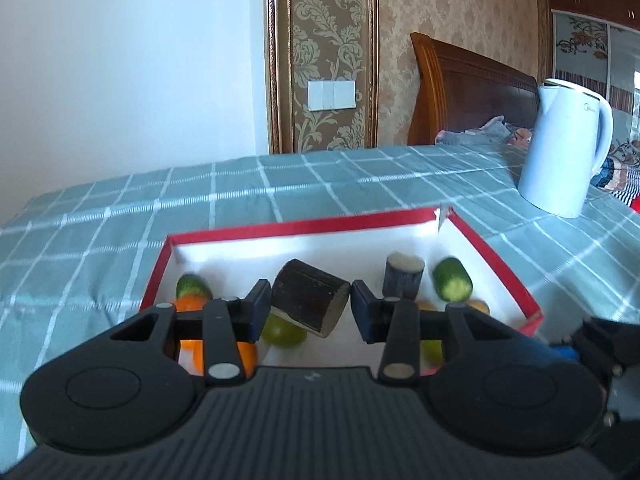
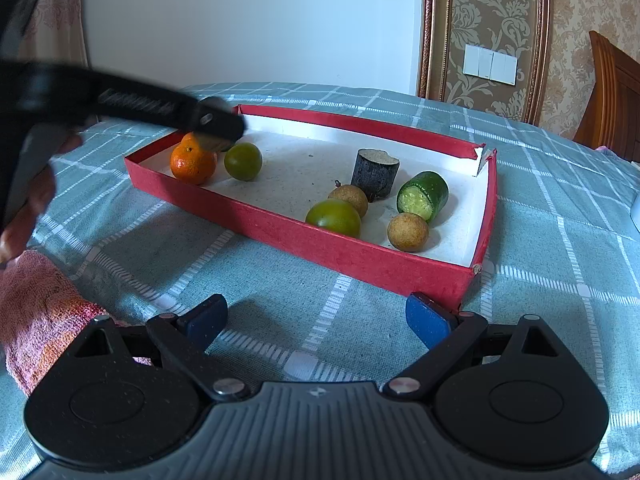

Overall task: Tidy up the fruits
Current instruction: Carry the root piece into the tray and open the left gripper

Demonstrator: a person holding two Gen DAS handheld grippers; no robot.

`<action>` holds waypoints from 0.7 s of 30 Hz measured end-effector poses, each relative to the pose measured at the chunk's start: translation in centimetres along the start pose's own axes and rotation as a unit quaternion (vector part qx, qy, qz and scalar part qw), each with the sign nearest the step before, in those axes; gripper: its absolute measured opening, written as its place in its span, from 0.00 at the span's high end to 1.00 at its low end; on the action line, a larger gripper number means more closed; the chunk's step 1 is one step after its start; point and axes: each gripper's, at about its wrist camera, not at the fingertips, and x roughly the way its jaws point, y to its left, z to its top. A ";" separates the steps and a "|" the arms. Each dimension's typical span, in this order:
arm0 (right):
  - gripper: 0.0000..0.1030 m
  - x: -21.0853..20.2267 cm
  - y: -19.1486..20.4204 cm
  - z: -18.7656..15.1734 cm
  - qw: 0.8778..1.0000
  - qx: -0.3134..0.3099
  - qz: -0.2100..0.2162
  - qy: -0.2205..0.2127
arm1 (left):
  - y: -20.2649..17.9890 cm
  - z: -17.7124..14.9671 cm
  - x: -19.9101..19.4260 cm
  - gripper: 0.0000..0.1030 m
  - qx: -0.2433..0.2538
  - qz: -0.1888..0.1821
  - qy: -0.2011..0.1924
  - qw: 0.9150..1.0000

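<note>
My left gripper (image 1: 310,306) is clamped on a dark sugarcane piece (image 1: 310,298), its blue pads pressing each side of the stub, which sits tilted between them with its pale cut end facing down and to the right, held above the floor of the red box (image 2: 280,222). From my right wrist view the left gripper hangs over the box's far left corner, blurred, so I cannot make out the held piece there. My right gripper (image 2: 316,322) is spread wide with nothing between its fingers, poised over the checked green tablecloth (image 2: 280,292) just in front of the box's near wall. Inside the box, an orange (image 2: 193,164) lies at the left end with a green fruit (image 2: 243,161) just beside it. Toward the right end a second dark sugarcane piece (image 2: 375,174) stands upright, a cucumber chunk (image 2: 423,195) lies on its side near it, and in front of them are two brown round fruits (image 2: 407,231) and another green fruit (image 2: 333,217) close to the near wall. A pink towel (image 2: 40,312) lies on the cloth at my left, touching the hand (image 2: 24,216) that holds the left gripper. A white kettle (image 1: 564,148) stands on the cloth beyond the box's right corner.
</note>
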 end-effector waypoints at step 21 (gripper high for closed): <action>0.04 0.0 0.0 0.0 1.000 0.002 -0.003 0.002 | -1.4 1.0 7.8 0.61 -0.016 0.051 0.029 0.998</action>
